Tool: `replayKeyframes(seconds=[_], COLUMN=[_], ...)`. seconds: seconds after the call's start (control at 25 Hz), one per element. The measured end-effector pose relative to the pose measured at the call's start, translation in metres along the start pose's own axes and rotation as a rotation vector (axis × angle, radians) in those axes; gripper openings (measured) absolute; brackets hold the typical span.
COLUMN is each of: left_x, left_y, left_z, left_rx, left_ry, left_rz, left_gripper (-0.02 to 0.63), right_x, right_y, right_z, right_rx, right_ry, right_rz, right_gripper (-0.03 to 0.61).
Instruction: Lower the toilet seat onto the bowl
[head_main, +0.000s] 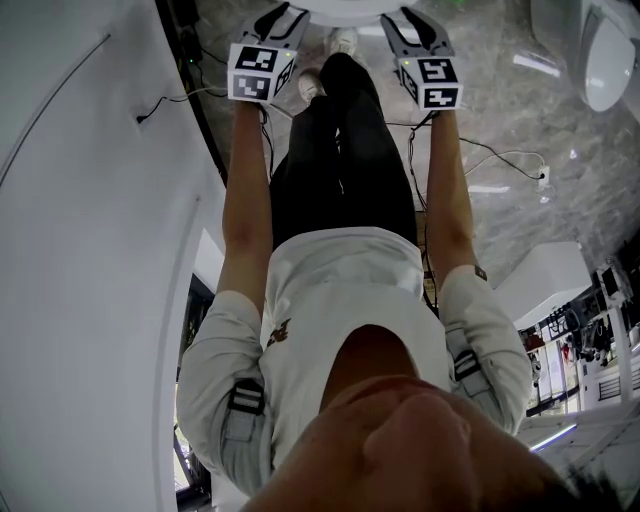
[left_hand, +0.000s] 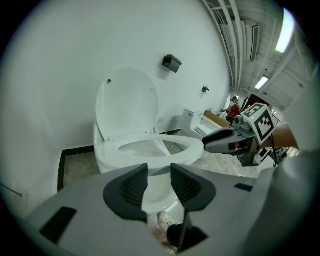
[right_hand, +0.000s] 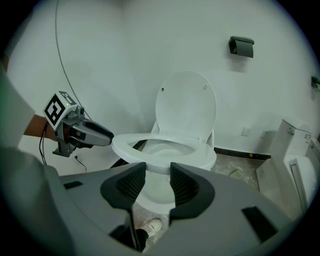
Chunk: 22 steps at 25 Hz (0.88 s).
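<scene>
White wall (right_hand: 125, 50) and grey marbled floor (right_hand: 240, 167) surround the toilet, whose toilet seat (right_hand: 200, 159) lies flat on the bowl (left_hand: 107, 161), while the lid (right_hand: 186, 105) stands upright below a small black holder (right_hand: 241, 46). Held out before the person, the left gripper (left_hand: 159, 172) and right gripper (right_hand: 157, 172) flank the seat's front, each tip close beside the rim, though contact cannot be told. Both grippers have their jaws spread with nothing between the ribbed pads, and a white shoe (right_hand: 150, 227) shows on the floor beneath.
</scene>
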<state>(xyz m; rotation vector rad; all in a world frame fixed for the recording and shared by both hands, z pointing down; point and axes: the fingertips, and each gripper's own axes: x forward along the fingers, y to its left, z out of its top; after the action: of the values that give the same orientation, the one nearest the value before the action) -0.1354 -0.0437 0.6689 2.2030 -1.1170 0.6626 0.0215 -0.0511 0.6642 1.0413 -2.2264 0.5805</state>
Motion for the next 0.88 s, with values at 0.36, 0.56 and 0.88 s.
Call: replayKeyframes(seconds=[0.36,0.56,0.88], left_x=[0.010,0.015,0.022], left_y=[-0.001,-0.001,-0.001], left_z=[-0.020,-0.034,-0.055], left_rx=[-0.003,-0.012,-0.015], left_ry=[0.026,0.035,0.064], left_rz=[-0.005,-0.005,-0.007], left_gripper=[0.153,0.150,0.146], right_x=[0.008,0.015,0.022], right_y=[0.001,0.003,0.006], right_z=[-0.023,-0.037,-0.059], right_rx=[0.011,0.013,0.017], right_ry=[0.031,0.050,0.075], right_rz=[-0.006,-0.010,-0.020], right_gripper=[0.170,0.170,0.170])
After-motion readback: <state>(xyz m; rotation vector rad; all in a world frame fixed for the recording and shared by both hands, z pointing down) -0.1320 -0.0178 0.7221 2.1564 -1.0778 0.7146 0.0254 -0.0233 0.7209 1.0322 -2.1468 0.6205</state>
